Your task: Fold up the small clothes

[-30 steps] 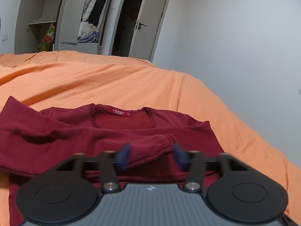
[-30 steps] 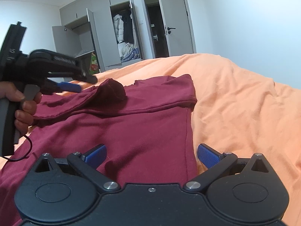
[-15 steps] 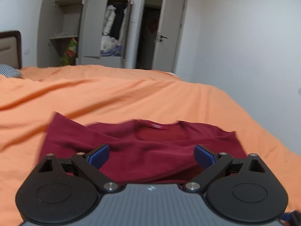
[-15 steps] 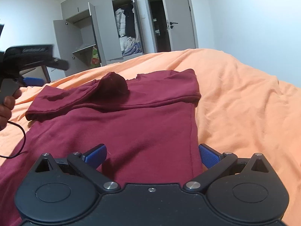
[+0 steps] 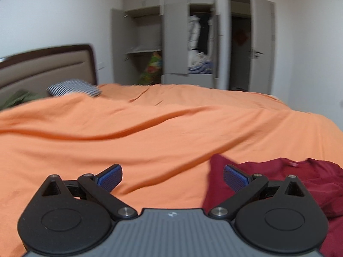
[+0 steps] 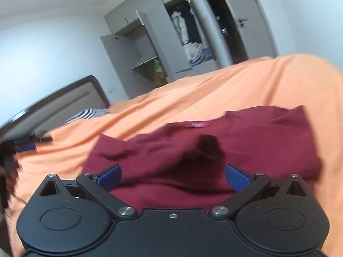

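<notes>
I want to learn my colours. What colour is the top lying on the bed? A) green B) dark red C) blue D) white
B: the top is dark red, spread on the orange bed cover just ahead of the open right gripper.

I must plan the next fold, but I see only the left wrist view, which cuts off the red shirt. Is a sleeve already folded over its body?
Observer: Yes, one sleeve lies across the red shirt's chest, cuff near the middle.
Operator: Do the right tongs hold it?
Observer: No, the right tongs are open above the shirt, gripping nothing.
Operator: Where are my left tongs from there?
Observer: The left tongs sit at the far left edge, off the shirt, over the orange bedcover.
</notes>
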A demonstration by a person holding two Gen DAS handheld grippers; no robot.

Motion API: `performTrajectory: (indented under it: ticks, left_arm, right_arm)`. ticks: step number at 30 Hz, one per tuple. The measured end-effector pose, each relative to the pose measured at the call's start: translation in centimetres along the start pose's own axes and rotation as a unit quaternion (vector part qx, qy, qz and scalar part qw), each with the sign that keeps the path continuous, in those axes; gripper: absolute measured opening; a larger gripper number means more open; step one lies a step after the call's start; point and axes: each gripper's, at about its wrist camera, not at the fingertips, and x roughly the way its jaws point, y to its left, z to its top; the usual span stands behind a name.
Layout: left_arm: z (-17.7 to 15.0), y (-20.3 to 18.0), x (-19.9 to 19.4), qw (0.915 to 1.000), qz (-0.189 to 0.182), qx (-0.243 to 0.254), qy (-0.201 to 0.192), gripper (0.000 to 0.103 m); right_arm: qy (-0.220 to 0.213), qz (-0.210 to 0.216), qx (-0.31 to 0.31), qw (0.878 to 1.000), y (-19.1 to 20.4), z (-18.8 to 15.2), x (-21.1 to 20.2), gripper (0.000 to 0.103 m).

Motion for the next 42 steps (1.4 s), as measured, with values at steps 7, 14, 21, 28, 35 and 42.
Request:
performTrajectory:
  ticks: [7, 14, 21, 28, 35, 42]
  left_arm:
    - [-3.0, 2.3, 1.9, 0.9979, 0.01, -0.046, 0.043, 0.103]
    - [-4.7, 2.3, 2.4, 0.997, 0.006, -0.047, 0.061, 0.103]
    - [-5.1, 1.5, 2.7, 0.9969, 0.002, -0.045, 0.065, 0.103]
    - [-5.2, 1.1, 2.6, 0.9965, -0.003, -0.05, 0.066, 0.103]
    - [-5.3, 0.2, 3.0, 0.9962, -0.012, -0.053, 0.068, 0.103]
    - [-5.5, -1.1, 3.7, 0.9967, -0.016, -0.04, 0.069, 0.103]
  right_arm:
    - [0.057, -0.009, 0.087, 0.995, -0.3, 2.1, 5.1, 0.103]
    - [0.047, -0.039, 0.133, 0.989, -1.3, 1.9, 6.8, 0.102]
    - [0.033, -0.119, 0.136, 0.983, -1.7, 2.4, 8.1, 0.062]
    - [-0.007, -0.137, 0.036, 0.99, -0.3, 3.3, 7.2, 0.011]
    - [-0.101, -0.203, -0.123, 0.966, 1.4, 3.1, 4.1, 0.01]
    - [-0.067, -0.241, -0.114, 0.962, -1.3, 1.2, 4.9, 0.01]
